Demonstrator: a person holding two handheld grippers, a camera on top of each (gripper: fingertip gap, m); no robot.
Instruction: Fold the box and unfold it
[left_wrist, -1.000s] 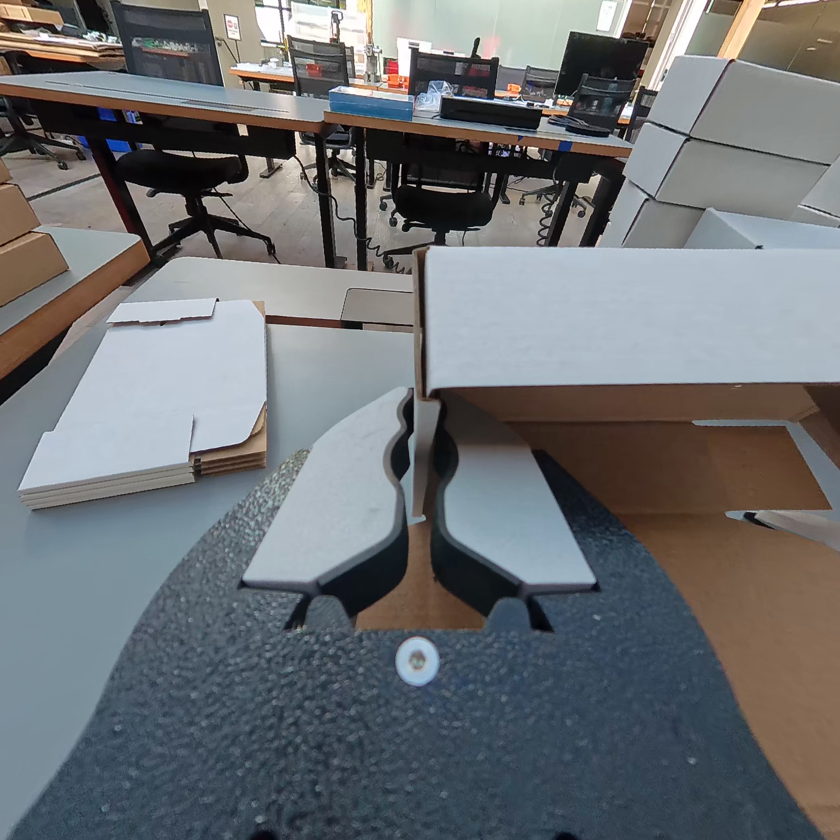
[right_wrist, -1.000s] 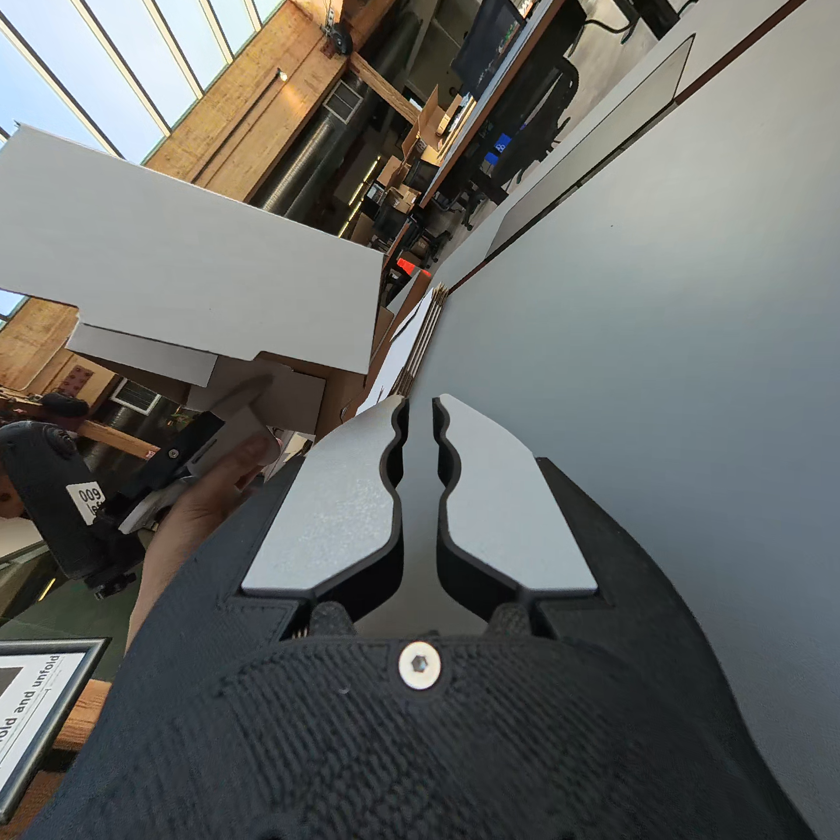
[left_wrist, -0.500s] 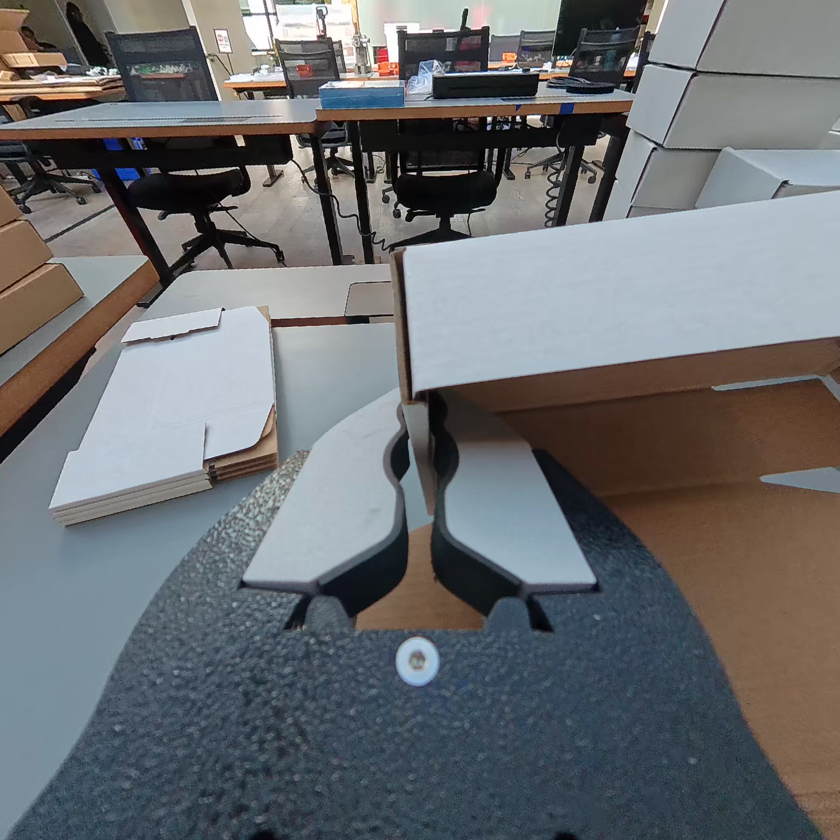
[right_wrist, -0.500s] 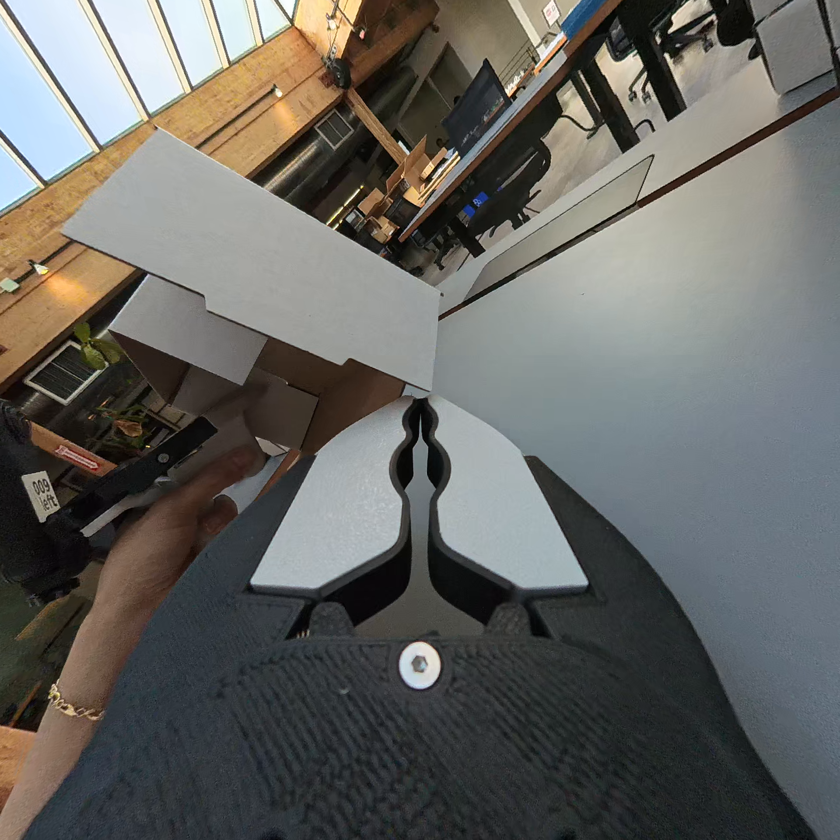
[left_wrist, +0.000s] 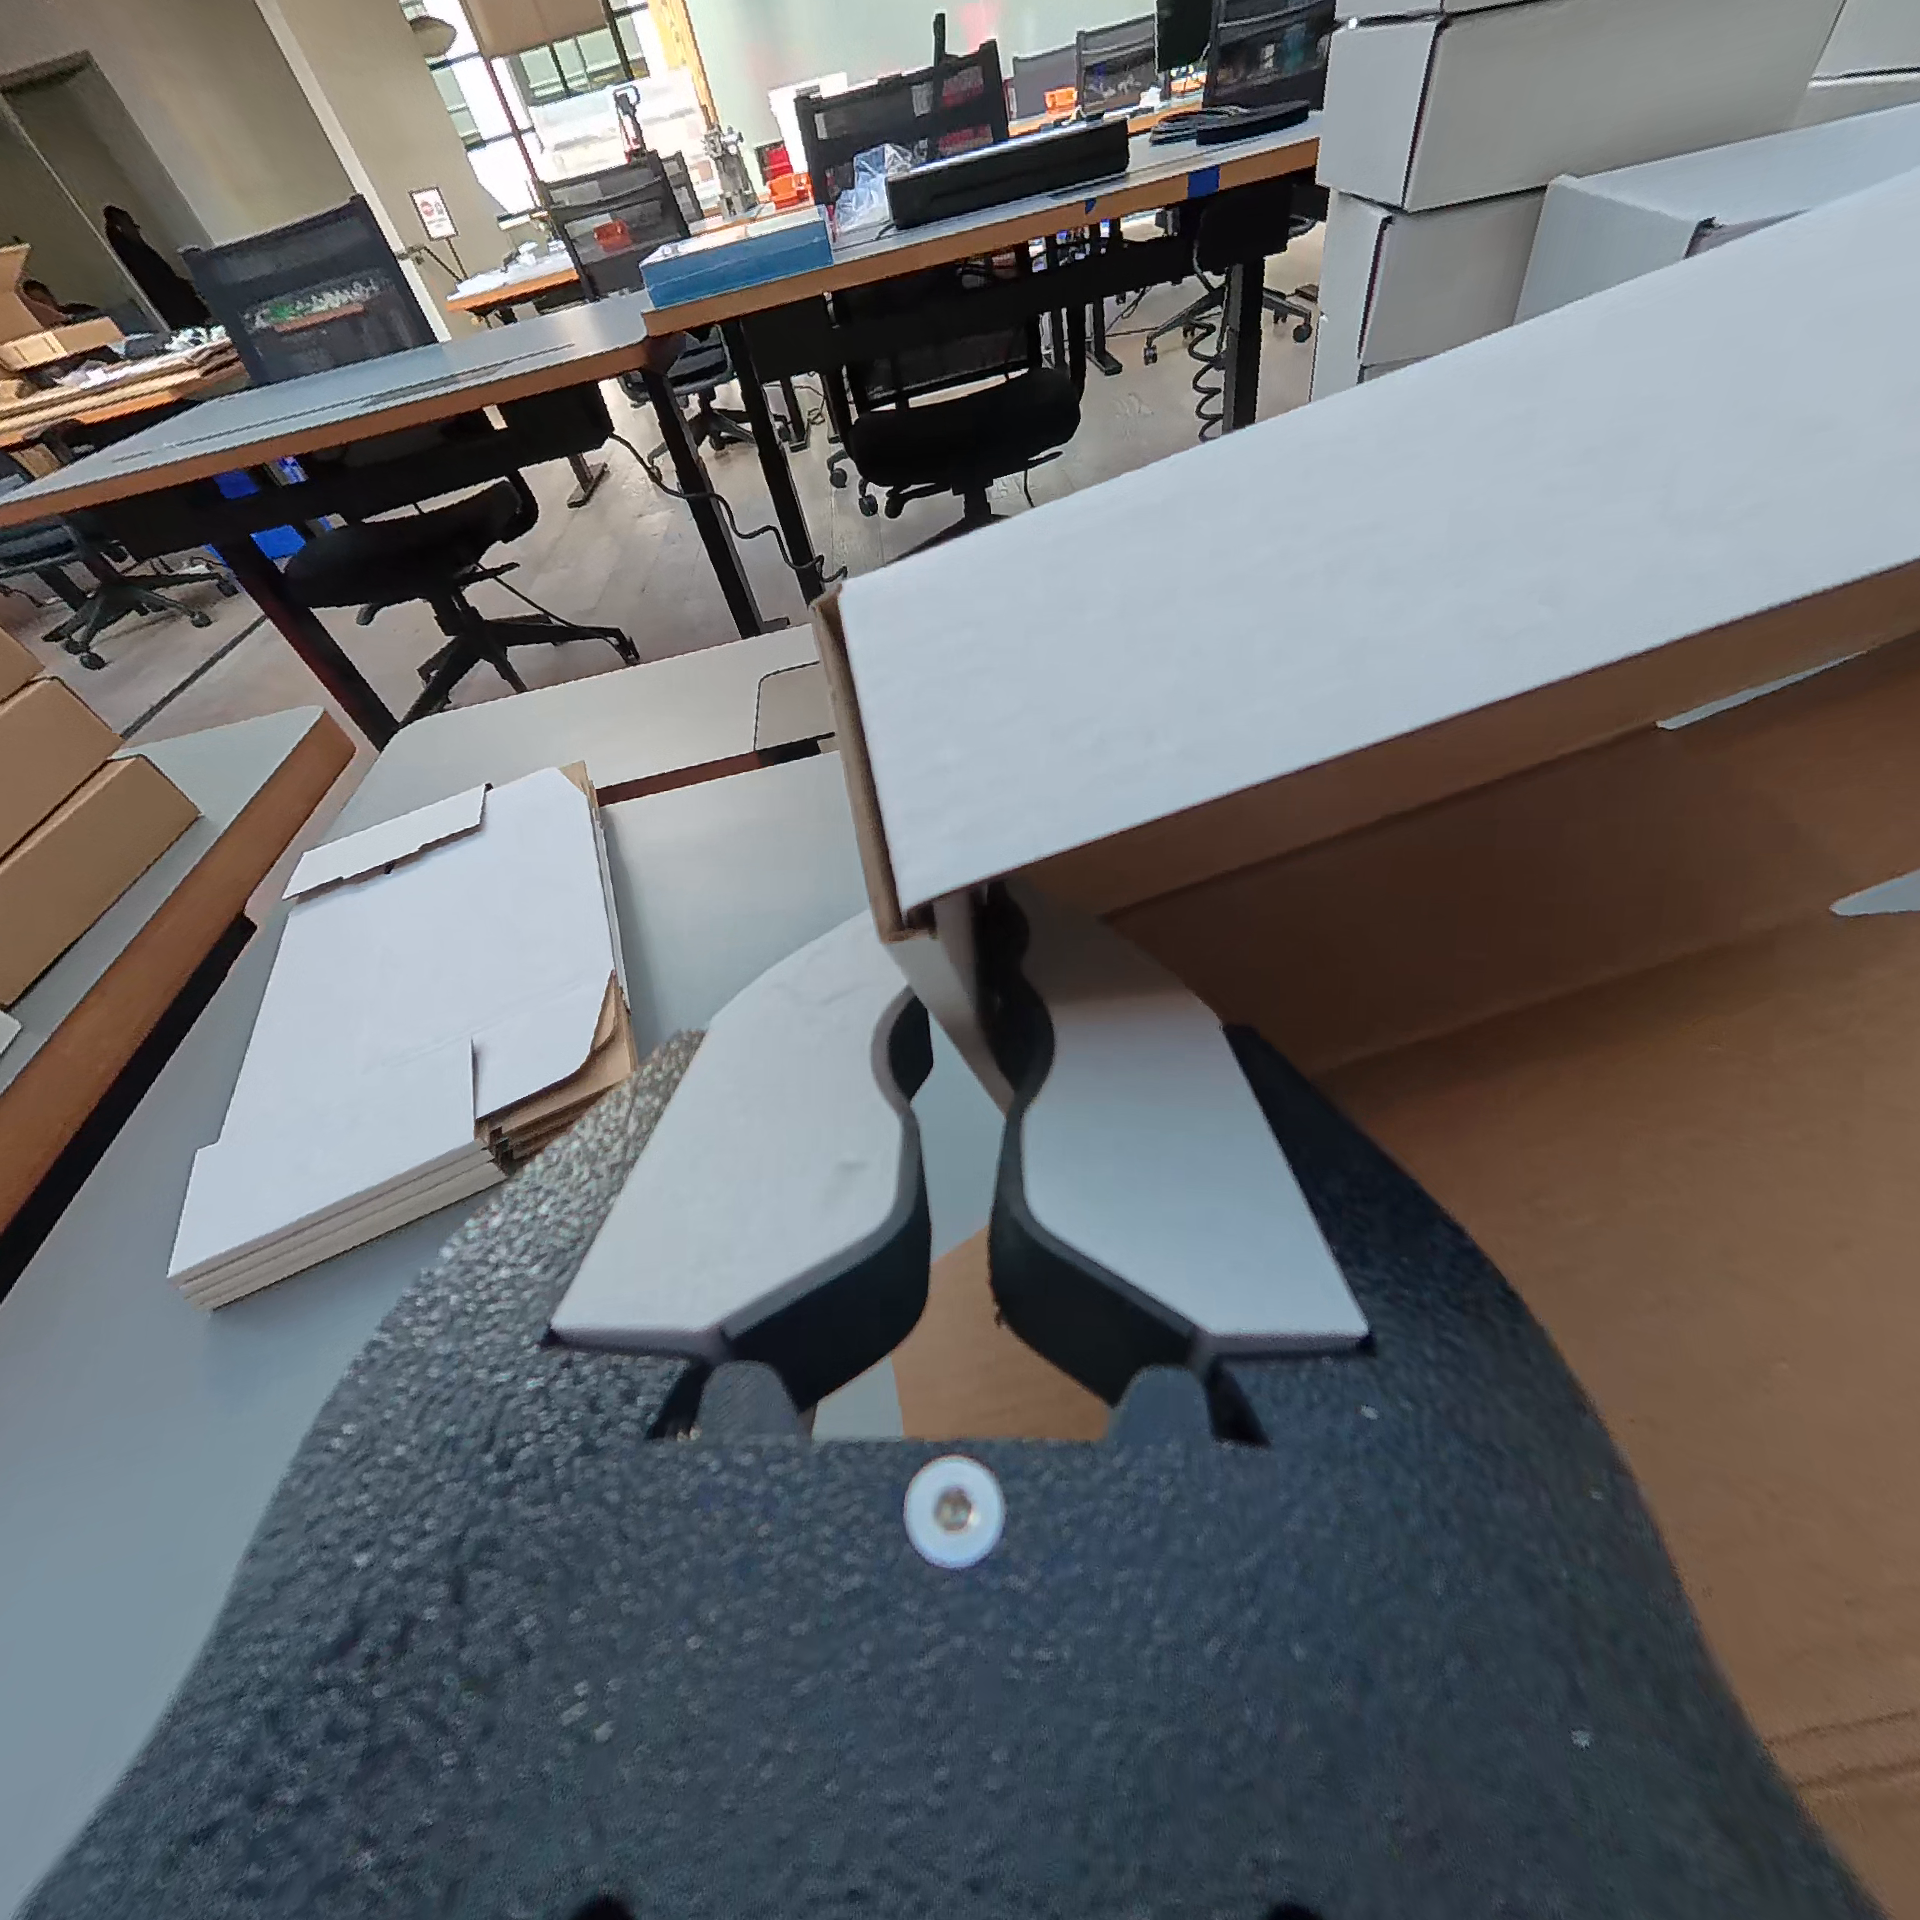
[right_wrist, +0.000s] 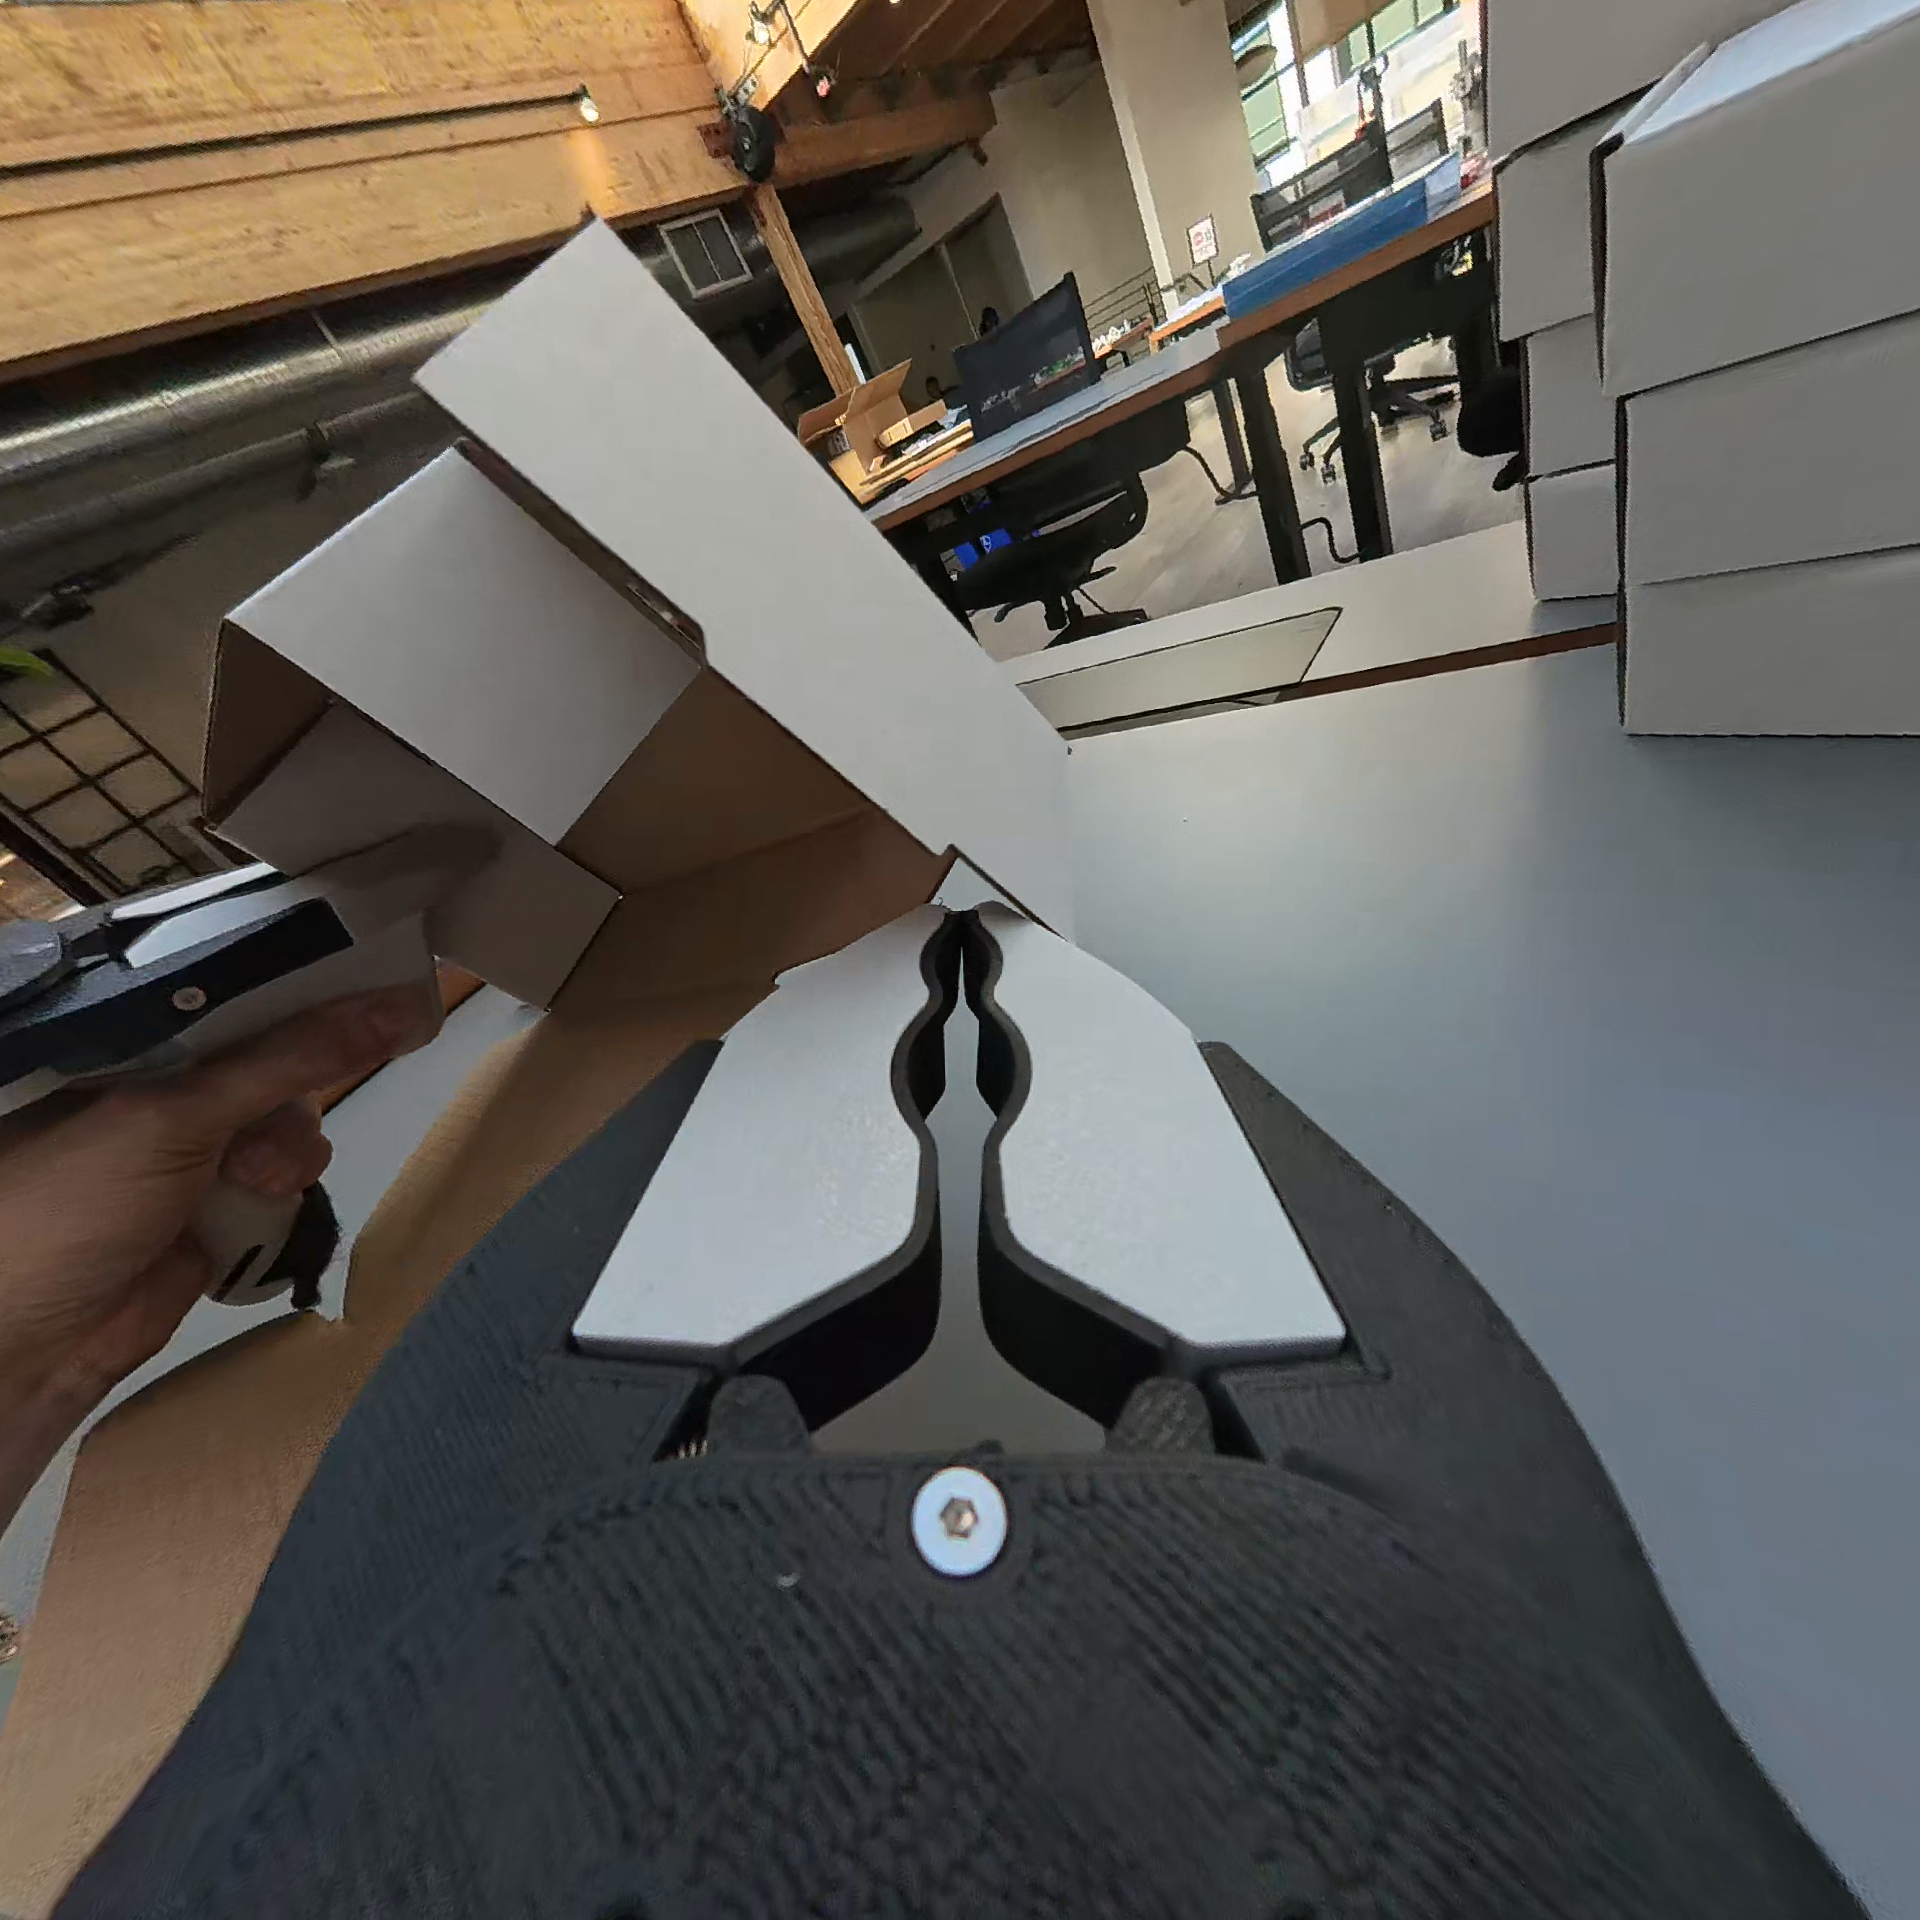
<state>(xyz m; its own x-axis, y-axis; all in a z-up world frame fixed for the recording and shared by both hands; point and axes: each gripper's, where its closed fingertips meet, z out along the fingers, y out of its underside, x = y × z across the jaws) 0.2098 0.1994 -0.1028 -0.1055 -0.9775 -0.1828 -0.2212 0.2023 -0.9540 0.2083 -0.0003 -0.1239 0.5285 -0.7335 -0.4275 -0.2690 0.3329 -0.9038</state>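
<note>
At nine o'clock in the left wrist view lies a stack of flat box blanks — white-faced, brown at the edges — on the smooth grey table. The left gripper pinches a narrow flap of the box, jaws clamped on the cardboard's edge. Since a second ago the box's long white panel has tipped from level to a slope rising toward two o'clock, and the right gripper, which hung slightly parted beside the table, has closed and come up to the panel's lower corner; whether it nips cardboard or merely touches it, I cannot tell. That suggests the lid is being swung on its crease — folding is midway. The box, held above the table at centre, is matte corrugated board, white outside, kraft brown within. At three o'clock, finished white boxes stand stacked.
</note>
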